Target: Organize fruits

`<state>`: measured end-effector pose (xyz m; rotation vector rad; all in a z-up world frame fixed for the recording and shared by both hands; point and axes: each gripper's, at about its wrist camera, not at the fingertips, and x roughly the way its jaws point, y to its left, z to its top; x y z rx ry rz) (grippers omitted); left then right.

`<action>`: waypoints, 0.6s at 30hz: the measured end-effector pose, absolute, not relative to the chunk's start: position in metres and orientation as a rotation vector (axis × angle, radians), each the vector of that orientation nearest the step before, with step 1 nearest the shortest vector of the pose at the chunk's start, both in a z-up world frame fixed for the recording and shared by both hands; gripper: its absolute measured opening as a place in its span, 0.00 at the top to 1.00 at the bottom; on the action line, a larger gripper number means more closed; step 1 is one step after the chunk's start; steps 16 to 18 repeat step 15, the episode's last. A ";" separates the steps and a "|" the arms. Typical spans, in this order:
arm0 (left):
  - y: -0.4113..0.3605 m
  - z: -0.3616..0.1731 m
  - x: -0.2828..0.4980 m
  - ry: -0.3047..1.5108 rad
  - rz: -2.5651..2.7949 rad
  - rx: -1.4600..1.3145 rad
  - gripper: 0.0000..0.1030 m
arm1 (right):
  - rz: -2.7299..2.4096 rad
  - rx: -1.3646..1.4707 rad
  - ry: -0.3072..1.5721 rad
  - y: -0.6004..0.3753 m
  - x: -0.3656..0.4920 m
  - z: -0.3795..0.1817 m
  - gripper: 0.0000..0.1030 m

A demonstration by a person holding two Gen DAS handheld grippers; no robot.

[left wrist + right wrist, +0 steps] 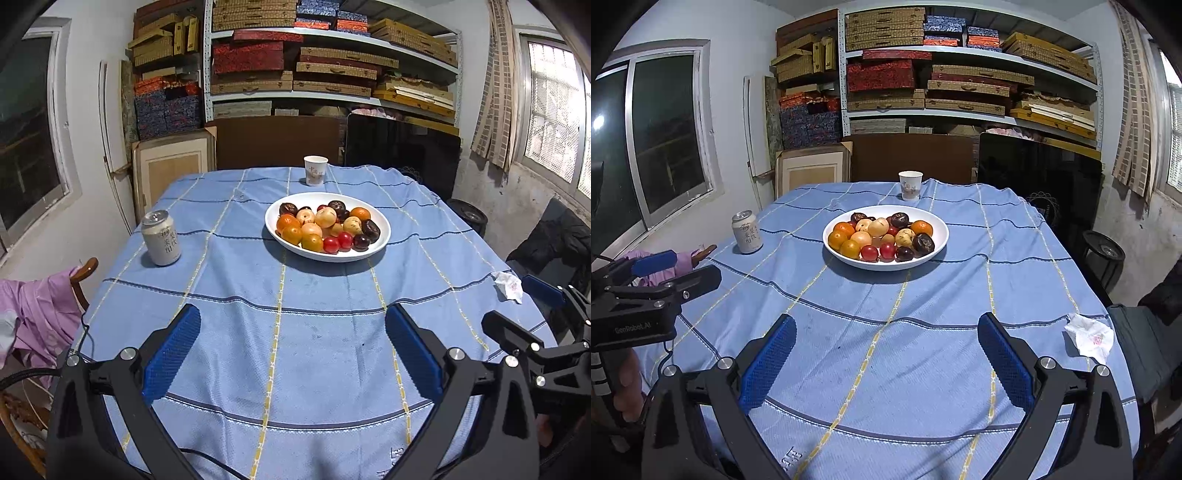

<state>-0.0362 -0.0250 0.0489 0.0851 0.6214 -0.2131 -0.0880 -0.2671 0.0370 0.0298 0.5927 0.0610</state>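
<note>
- Fruits (327, 229), small round pieces in orange, pale yellow, red and dark purple, lie heaped together in a shallow white oval plate (384, 221) near the middle of the worktop (295, 332), which we see draped in a light blue cloth with dark blue and yellow stripes.
- Beyond the plate, near the far edge, stands a white paper cup (315, 170), upright.
- To the left of the plate, well apart from it, stands a silver drink can (161, 238), upright too.
- Near the right edge lies a crumpled white tissue (1090, 338).
- Our left claw (293, 352) hovers over the near part of the cloth with its blue-padded fingers (173, 350) spread wide and nothing between them.
- Our right claw (886, 356) hangs likewise over the near cloth, spread and holding nothing; both are well short of the plate.
- At the left edge of the right wrist view we see a hand (626, 387) gripping the left claw's handle.
- Behind the worktop stand metal shelves (960, 55) stacked with flat woven and patterned boxes.
</note>
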 end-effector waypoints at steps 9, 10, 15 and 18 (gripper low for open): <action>-0.021 0.051 -0.034 0.620 -0.202 0.059 0.05 | 0.064 0.036 0.596 -0.266 -0.091 0.034 0.04; -0.020 0.050 -0.033 0.622 -0.201 0.057 0.05 | 0.063 0.039 0.593 -0.266 -0.091 0.034 0.04; -0.021 0.047 -0.032 0.614 -0.173 0.076 0.05 | 0.053 0.054 0.584 -0.269 -0.093 0.034 0.04; -0.021 0.047 -0.032 0.614 -0.173 0.076 0.05 | 0.053 0.054 0.584 -0.269 -0.093 0.034 0.04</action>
